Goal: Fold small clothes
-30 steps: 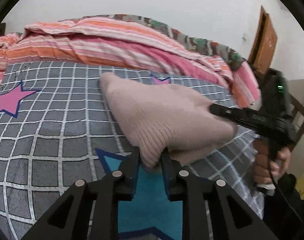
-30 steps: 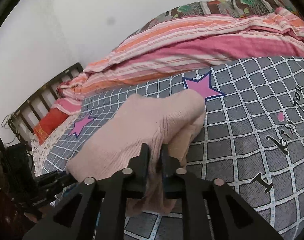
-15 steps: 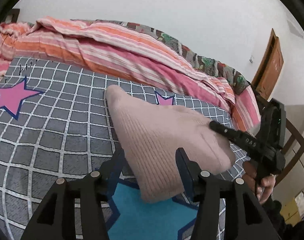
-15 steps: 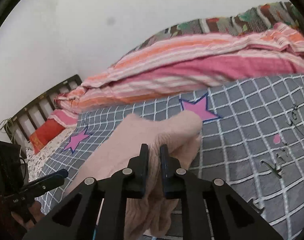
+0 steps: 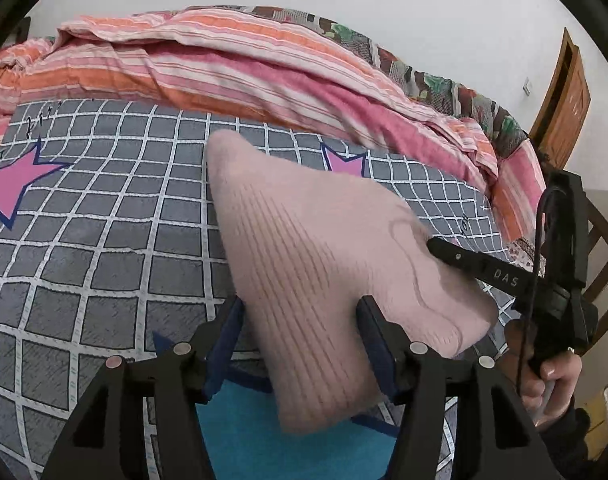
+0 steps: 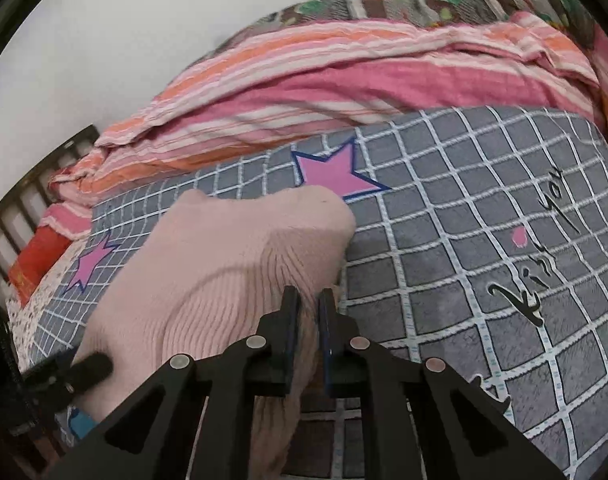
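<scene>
A pale pink ribbed knit garment lies folded over on the grey checked bedsheet. My left gripper has its jaws opening wide. The garment's near corner lies loose between them, and the pads do not press on it. My right gripper is shut on the garment's other near edge, cloth pinched between its narrow jaws. In the left wrist view the right gripper comes in from the right with a hand on its grip. The left gripper's fingertip shows at the lower left of the right wrist view.
A rumpled pink and orange striped quilt is piled along the bed's far side against the wall. A wooden door and a chair stand to the right. The headboard rails and a red pillow are at the left.
The left gripper, shut on the garment's near corner a second ago, has opened and let it go. The right gripper stays pinched on the cloth and has dipped slightly.
</scene>
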`<control>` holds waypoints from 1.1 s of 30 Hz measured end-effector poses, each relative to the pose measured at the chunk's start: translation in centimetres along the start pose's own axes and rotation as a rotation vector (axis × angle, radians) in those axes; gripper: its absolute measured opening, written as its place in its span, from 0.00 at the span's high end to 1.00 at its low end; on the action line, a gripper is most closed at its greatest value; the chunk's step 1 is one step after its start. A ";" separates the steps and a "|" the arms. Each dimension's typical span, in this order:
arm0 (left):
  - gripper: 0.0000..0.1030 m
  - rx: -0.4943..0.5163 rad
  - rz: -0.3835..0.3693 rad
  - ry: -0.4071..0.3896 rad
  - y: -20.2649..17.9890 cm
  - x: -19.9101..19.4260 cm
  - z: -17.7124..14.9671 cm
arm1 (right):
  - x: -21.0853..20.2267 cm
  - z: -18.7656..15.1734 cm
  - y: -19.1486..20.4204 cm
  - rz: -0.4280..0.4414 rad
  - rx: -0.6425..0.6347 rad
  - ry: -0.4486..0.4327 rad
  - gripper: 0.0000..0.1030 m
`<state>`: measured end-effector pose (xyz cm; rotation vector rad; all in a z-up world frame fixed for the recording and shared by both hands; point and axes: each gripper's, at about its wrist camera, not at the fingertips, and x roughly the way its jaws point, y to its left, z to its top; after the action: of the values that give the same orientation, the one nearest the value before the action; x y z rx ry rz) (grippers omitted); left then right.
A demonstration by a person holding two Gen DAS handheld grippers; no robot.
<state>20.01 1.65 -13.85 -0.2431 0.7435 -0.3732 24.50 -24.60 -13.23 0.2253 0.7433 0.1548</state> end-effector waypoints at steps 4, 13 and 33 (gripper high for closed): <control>0.44 -0.014 0.001 -0.026 0.3 -0.3 0.4 | -0.3 0.2 -0.4 0.032 0.018 -0.001 0.91; 0.43 -0.039 0.073 -0.047 0.0 0.8 1.9 | -2.0 0.7 1.3 0.013 -0.065 -0.091 0.79; 0.38 0.022 0.148 -0.042 -0.9 2.3 2.1 | 0.3 -0.2 0.7 -0.075 -0.102 -0.006 0.78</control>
<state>22.80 0.02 -13.45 -0.1732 0.7111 -0.2353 24.49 -23.85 -13.38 0.1006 0.7343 0.1200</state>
